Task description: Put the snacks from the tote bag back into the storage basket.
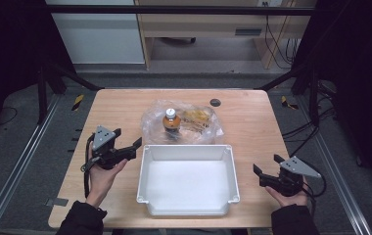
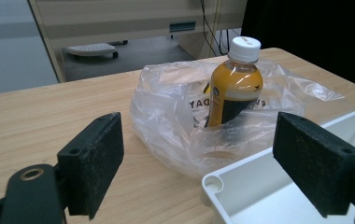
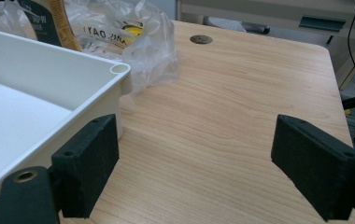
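Note:
A clear plastic bag (image 1: 201, 129) lies at the middle of the wooden table, just behind an empty white bin (image 1: 186, 183). Inside the bag an orange juice bottle (image 1: 171, 122) with a white cap stands upright, with a yellow packet (image 1: 197, 116) beside it. My left gripper (image 1: 127, 137) is open, left of the bin's far corner, with nothing between its jaws. In the left gripper view it (image 2: 196, 126) faces the bag (image 2: 166, 112) and bottle (image 2: 235, 88). My right gripper (image 1: 267, 164) is open and empty to the right of the bin, over bare wood (image 3: 194, 126).
A round cable hole (image 1: 215, 102) sits near the table's far edge, right of the bag. The bin's corner (image 3: 119, 69) is close to my right gripper's left jaw. Bare wood lies along both sides of the bin. Dark frame posts flank the table.

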Demonstrator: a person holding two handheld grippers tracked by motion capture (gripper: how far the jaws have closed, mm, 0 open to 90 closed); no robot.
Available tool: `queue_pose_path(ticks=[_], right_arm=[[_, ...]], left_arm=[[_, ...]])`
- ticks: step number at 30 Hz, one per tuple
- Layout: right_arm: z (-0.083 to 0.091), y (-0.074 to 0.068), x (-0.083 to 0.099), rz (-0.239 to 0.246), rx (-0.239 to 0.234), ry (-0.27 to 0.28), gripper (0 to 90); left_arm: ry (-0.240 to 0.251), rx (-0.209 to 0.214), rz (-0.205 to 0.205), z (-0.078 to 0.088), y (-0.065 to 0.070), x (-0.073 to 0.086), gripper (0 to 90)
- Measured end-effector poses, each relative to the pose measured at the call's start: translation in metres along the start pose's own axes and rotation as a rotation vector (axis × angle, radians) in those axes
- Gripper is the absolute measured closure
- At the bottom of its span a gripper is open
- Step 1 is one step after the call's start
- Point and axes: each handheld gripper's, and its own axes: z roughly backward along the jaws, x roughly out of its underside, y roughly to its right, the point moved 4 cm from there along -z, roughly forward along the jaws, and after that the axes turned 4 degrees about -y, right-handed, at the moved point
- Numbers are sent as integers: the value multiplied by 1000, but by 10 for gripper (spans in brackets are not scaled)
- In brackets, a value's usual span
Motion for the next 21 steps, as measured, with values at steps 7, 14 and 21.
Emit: queue_pose_path(ticks=[7,14,21], right_arm=[[0,0,0,-2,-2,0,153],[0,0,0,-4,-2,0,153],[-1,0,0,-3,-3,-2,153]], left_arm=[[4,0,-14,-8,7,-7,162],[10,-3,-31,-14,13,-13,162],[15,-6,-33,-21,18,-18,162]])
